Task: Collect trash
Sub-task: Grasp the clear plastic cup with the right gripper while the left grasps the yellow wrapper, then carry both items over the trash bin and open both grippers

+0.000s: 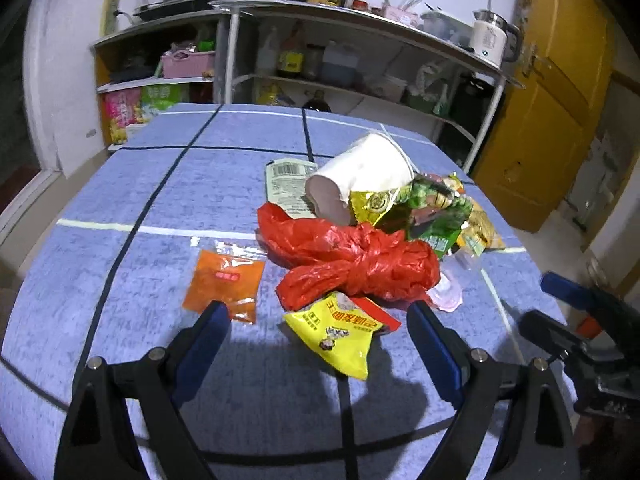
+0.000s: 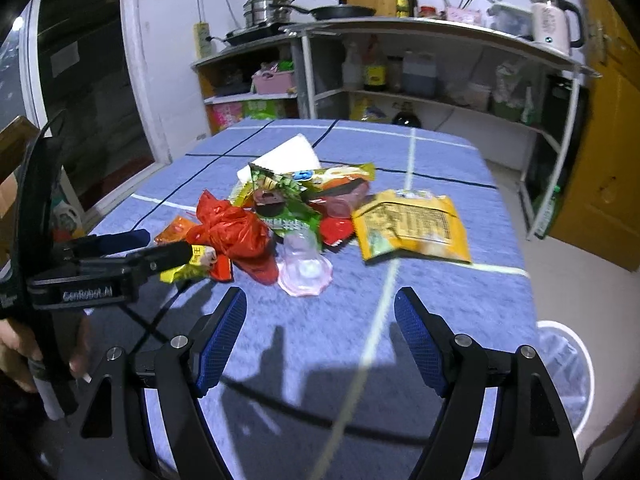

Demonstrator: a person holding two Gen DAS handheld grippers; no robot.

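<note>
on the blue tablecloth [image 1: 120,184] lie one knotted red plastic bag [image 1: 352,264], one tipped white paper cup [image 1: 364,172] and one clear plastic cup [image 2: 305,266]. there is one orange sauce sachet [image 1: 224,282], plus one yellow snack wrapper [image 1: 340,338] and one green wrapper [image 1: 436,208]

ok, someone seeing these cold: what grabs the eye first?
The knotted red plastic bag in the middle of a trash heap on the blue tablecloth, with a white paper cup tipped on its side behind it. An orange sauce packet lies apart, to the heap's left in the left wrist view. Both the left tongs and the right tongs hang open, holding nothing.
</note>
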